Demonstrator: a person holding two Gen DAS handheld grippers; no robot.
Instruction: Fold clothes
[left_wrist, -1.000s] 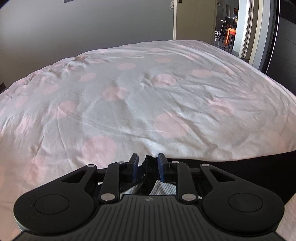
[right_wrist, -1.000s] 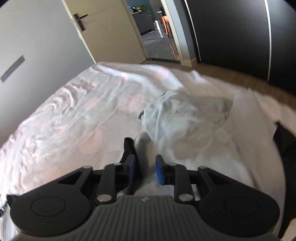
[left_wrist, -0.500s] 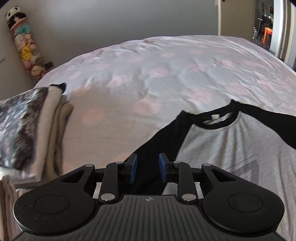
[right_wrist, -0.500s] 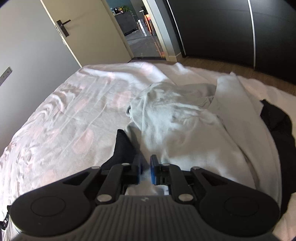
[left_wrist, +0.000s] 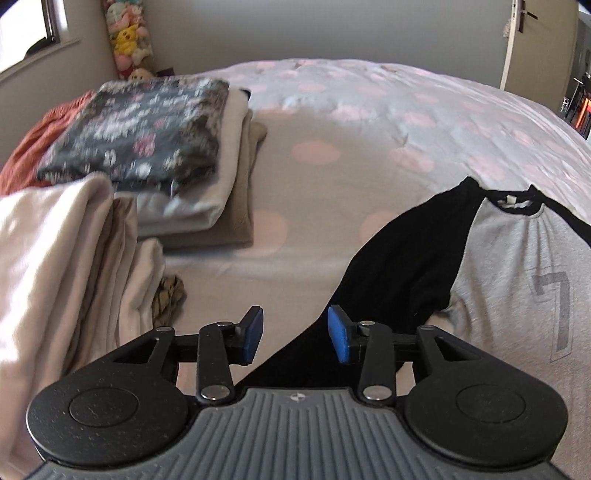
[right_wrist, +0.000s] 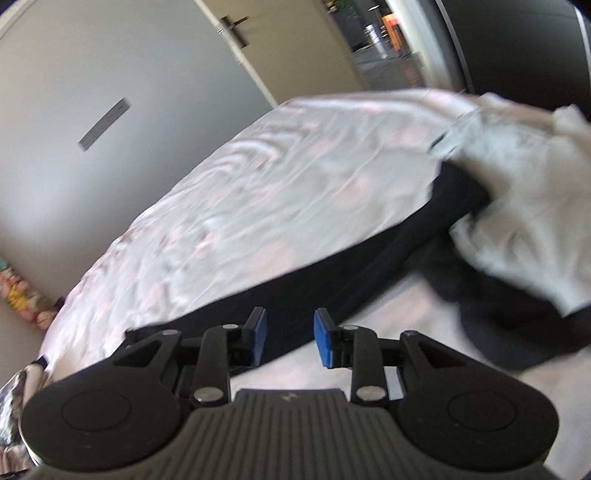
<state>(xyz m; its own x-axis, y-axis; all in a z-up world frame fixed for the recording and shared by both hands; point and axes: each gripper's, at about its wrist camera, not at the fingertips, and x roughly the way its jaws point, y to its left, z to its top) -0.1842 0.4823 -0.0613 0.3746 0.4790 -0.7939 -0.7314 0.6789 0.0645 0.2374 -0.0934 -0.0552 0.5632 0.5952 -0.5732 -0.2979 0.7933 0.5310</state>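
Observation:
A grey shirt (left_wrist: 517, 280) with black sleeves and a printed 7 lies flat on the dotted bedspread (left_wrist: 369, 122). Its black sleeve (left_wrist: 406, 258) runs down under my left gripper (left_wrist: 295, 334), whose jaws are opening; the blue pads stand apart and press on nothing. In the right wrist view another black sleeve (right_wrist: 332, 277) stretches across the bed just beyond my right gripper (right_wrist: 289, 336). Those jaws are opening too, with only cloth lying below the gap. The picture there is blurred.
Folded stacks sit at the left: a dark floral piece (left_wrist: 140, 129) on beige folds (left_wrist: 240, 192), a cream pile (left_wrist: 55, 266), rust-orange cloth (left_wrist: 26, 155). Plush toys (left_wrist: 129, 37) hang in the corner. A loose pale heap of clothes (right_wrist: 517, 192) lies right; a door (right_wrist: 258, 55) stands behind.
Both views swung left across the bed. The left jaws let go of black cloth and widened. The right jaws closed nearly shut, then opened; the black sleeve now lies stretched out.

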